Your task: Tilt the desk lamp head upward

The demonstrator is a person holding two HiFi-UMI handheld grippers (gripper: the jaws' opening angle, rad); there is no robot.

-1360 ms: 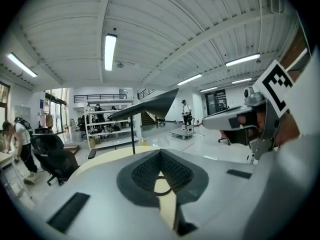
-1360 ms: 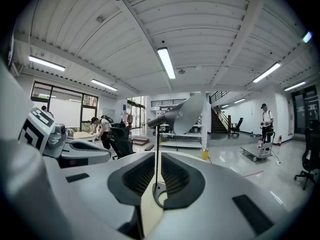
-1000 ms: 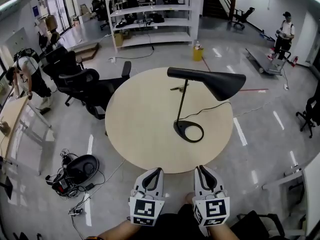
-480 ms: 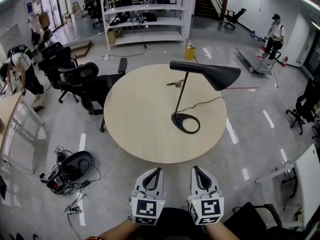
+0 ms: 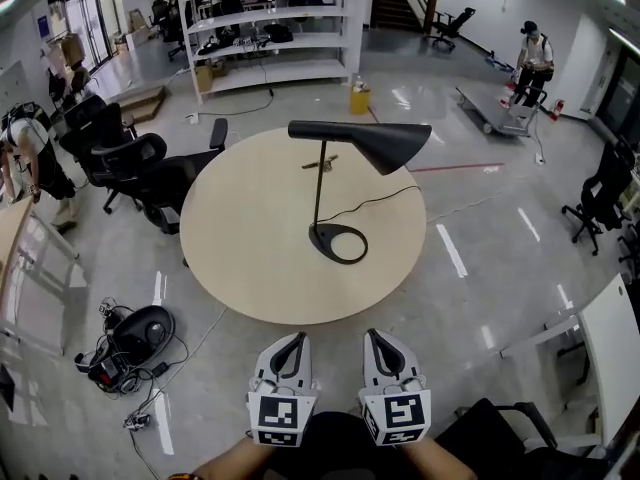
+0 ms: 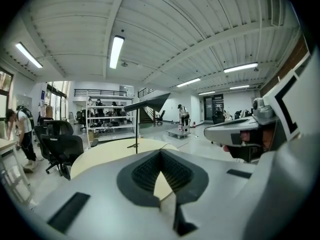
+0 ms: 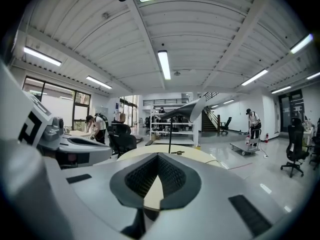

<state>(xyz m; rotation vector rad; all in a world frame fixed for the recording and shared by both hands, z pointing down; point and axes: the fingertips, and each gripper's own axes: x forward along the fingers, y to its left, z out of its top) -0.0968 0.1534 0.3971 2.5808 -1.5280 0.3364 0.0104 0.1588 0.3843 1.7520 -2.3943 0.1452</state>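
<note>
A black desk lamp stands on the round beige table (image 5: 250, 258), its ring base (image 5: 337, 243) right of the table's centre. Its cone head (image 5: 372, 144) lies about level at the top of a thin stem, pointing right. A black cord (image 5: 385, 200) runs off to the right. My left gripper (image 5: 297, 339) and right gripper (image 5: 372, 335) hover side by side short of the table's near edge, both shut and holding nothing, well away from the lamp. The lamp (image 6: 147, 103) shows far ahead in the left gripper view and the lamp (image 7: 187, 110) likewise in the right gripper view.
Black office chairs (image 5: 150, 173) crowd the table's left side. Cables and a dark case (image 5: 135, 333) lie on the floor at lower left. White shelving (image 5: 270, 28) stands behind. A small object (image 5: 318, 164) lies on the far part of the tabletop. People stand at the far left and far right.
The table and lamp have shifted left in the head view as the camera moved. Both grippers stay shut and low, drifting slightly left with it.
</note>
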